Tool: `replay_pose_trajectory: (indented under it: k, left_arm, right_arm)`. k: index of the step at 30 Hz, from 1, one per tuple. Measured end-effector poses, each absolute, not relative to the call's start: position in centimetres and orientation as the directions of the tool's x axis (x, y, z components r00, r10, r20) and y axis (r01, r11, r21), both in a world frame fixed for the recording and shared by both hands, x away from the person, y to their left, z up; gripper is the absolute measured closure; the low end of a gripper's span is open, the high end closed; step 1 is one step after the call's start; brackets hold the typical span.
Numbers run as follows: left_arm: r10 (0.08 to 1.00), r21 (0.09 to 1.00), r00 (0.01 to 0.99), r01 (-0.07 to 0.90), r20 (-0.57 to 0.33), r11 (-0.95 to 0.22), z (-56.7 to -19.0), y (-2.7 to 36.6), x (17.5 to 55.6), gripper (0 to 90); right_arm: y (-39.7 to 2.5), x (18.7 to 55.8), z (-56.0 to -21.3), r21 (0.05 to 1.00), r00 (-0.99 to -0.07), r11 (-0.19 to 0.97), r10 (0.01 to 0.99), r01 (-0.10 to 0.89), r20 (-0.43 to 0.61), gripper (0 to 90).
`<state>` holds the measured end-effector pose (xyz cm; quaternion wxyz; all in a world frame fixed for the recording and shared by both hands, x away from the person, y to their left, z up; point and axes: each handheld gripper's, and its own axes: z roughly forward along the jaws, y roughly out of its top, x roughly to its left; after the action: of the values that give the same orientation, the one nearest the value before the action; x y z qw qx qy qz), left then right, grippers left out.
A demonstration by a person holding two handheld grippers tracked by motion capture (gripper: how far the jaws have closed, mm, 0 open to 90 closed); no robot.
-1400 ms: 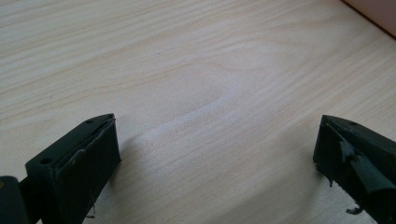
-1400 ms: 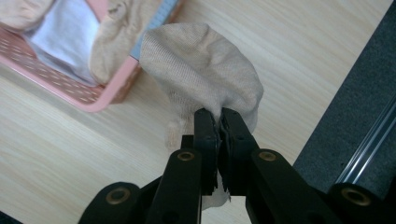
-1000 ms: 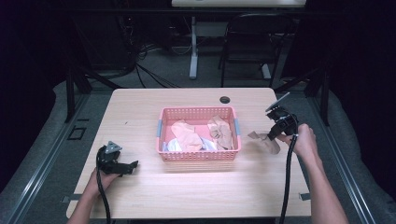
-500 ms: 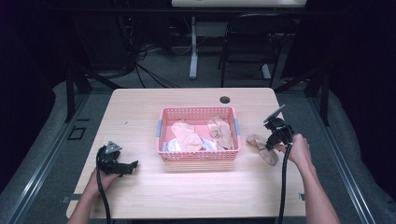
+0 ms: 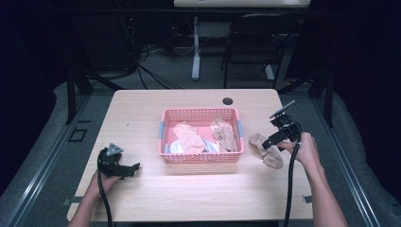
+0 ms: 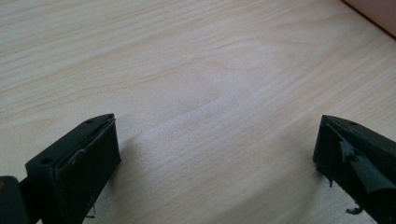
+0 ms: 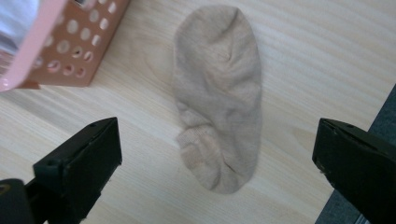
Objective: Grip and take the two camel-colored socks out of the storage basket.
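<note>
A beige sock (image 5: 265, 150) (image 7: 218, 93) lies flat on the wooden table (image 5: 142, 118), just right of a pink basket (image 5: 200, 158) (image 7: 60, 42). Inside the basket are several pink, beige and white socks. My right gripper (image 5: 267, 144) (image 7: 215, 154) hovers over the sock's near end, open, jaws wide apart and nothing between them. At the table's front left, my left gripper (image 5: 134, 168) (image 6: 215, 154) rests low over bare wood, open and pointing right toward the basket.
A round cable hole (image 5: 228, 101) sits near the table's far edge. The right table edge (image 7: 373, 121) runs close beside the sock. Beyond the table stand a dark chair (image 5: 250, 47) and a desk leg (image 5: 196, 47) on the carpet.
My right gripper has let go of the beige sock, which now lies on the table right of the basket. The gripper has dropped lower and nearer. The left gripper has stayed still.
</note>
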<state>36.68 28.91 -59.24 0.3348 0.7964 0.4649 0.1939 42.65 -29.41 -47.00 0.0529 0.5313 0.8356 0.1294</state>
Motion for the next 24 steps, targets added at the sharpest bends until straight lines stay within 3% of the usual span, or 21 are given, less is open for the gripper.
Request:
replay_pose_trajectory:
  k: [16,24]
  left_arm:
    - [0.870,0.711,0.492,0.612,-0.001,-0.345,-59.2,28.9,36.7,0.1]
    - [0.870,0.713,0.493,0.611,-0.003,-0.344,-59.2,28.9,36.7,0.1]
  right_arm:
    - [-27.3,42.0,-43.9,0.278,-0.490,0.459,0.870,0.844,0.051,0.0]
    - [-26.0,42.7,-40.6,0.294,-0.527,0.498,0.850,0.816,0.022,0.0]
